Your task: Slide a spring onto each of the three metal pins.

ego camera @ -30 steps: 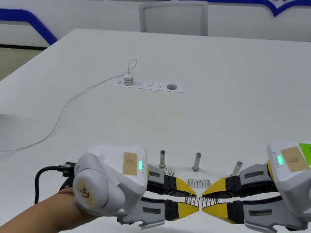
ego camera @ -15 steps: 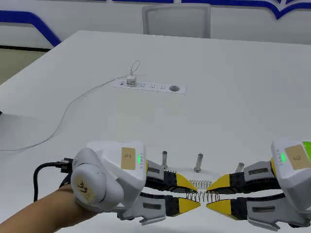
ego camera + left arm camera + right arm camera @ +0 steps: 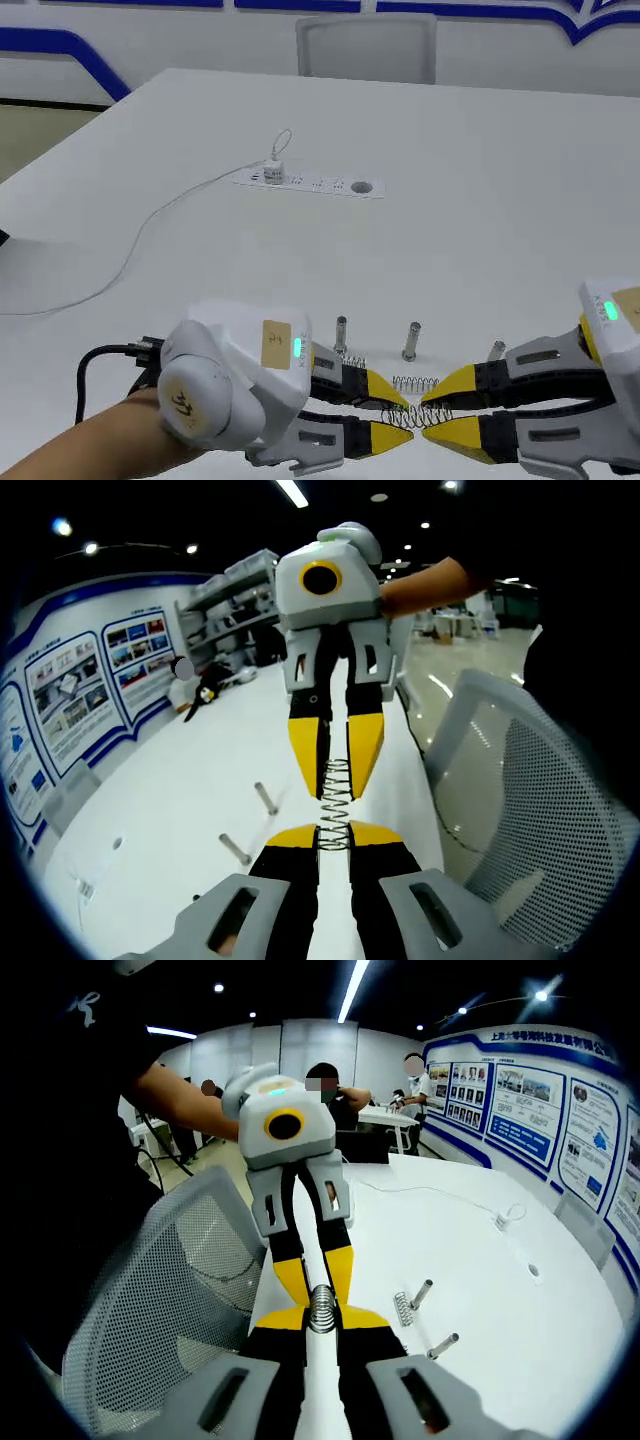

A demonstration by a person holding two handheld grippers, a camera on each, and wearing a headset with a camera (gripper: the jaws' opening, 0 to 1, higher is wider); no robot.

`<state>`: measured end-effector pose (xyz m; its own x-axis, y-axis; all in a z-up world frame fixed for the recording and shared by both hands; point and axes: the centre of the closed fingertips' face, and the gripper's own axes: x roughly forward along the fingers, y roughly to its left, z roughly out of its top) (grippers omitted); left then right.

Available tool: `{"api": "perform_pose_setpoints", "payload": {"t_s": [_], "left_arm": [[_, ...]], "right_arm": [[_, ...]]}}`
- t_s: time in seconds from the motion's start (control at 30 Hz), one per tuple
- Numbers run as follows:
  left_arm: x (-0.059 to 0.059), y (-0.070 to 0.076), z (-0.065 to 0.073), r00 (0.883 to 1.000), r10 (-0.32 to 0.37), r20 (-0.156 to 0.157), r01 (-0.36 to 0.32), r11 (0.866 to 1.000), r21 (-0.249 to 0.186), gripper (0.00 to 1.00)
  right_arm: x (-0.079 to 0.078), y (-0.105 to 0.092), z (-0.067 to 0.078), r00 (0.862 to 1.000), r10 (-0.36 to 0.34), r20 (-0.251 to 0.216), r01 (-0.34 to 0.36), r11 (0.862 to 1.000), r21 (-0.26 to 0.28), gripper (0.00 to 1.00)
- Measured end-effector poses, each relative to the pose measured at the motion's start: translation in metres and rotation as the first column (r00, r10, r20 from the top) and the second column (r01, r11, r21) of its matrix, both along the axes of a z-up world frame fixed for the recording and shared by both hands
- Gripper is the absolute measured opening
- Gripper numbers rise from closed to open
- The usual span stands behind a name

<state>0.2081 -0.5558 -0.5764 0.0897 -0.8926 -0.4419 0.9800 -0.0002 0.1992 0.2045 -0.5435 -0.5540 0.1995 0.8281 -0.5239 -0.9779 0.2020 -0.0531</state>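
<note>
Head view: left gripper [image 3: 406,415] and right gripper [image 3: 425,416] tip to tip, each clamped on one end of a spring [image 3: 415,413]; three pins [image 3: 412,340] at 12 o'clock on surface [image 3: 480,250]. Left gripper view: spring [image 3: 333,800] spanning 6 to 12. Right gripper view: spring [image 3: 320,1310] end-on

nothing here reads cleanly for me. the left gripper [image 3: 404,415] carries a tan label [image 3: 275,338] on its top with a handwritten mark i can't make out. a round sticker [image 3: 186,403] on its rear has scrawled characters i can't decipher either. the right gripper [image 3: 428,417] has a second label [image 3: 630,303], cut off by the frame edge. in the right gripper view, the wall boards [image 3: 540,1110] sit under a header line [image 3: 522,1033] of chinese characters, too small to read.
</note>
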Motion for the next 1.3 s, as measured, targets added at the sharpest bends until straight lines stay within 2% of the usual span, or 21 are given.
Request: {"api": "perform_pose_setpoints", "payload": {"t_s": [0.2,0.43,0.6,0.9,1.1,1.23,1.3], "left_arm": [[0.001,-0.001,0.001,1.0,0.014,-0.004,-0.014,1.0,-0.01,0.1],[-0.001,0.0,0.003,0.999,0.033,-0.034,-0.035,0.999,-0.035,0.1],[-0.002,0.0,0.004,0.996,0.049,-0.076,-0.053,0.997,-0.063,0.1],[-0.003,-0.004,0.007,0.993,0.06,-0.098,-0.069,0.993,-0.093,0.1],[-0.002,-0.005,0.009,0.988,0.077,-0.133,-0.092,0.989,-0.112,0.11],[0.001,-0.004,0.011,0.986,0.091,-0.138,-0.109,0.986,-0.128,0.11],[0.002,-0.003,0.013,0.983,0.097,-0.159,-0.12,0.983,-0.14,0.12]], "right_arm": [[0.0,0.004,0.004,1.0,-0.007,-0.003,0.007,1.0,0.024,0.11],[-0.001,0.01,0.011,1.0,-0.018,-0.024,0.019,0.997,0.07,0.11],[-0.001,0.014,0.014,0.999,-0.023,-0.035,0.026,0.995,0.093,0.11],[0.001,0.02,0.021,0.996,-0.048,-0.072,0.058,0.988,0.144,0.11],[0.003,0.021,0.022,0.996,-0.061,-0.065,0.07,0.986,0.149,0.1],[0.006,0.019,0.025,0.995,-0.076,-0.061,0.084,0.984,0.155,0.1],[0.007,0.019,0.025,0.995,-0.079,-0.061,0.088,0.984,0.155,0.1]]}}
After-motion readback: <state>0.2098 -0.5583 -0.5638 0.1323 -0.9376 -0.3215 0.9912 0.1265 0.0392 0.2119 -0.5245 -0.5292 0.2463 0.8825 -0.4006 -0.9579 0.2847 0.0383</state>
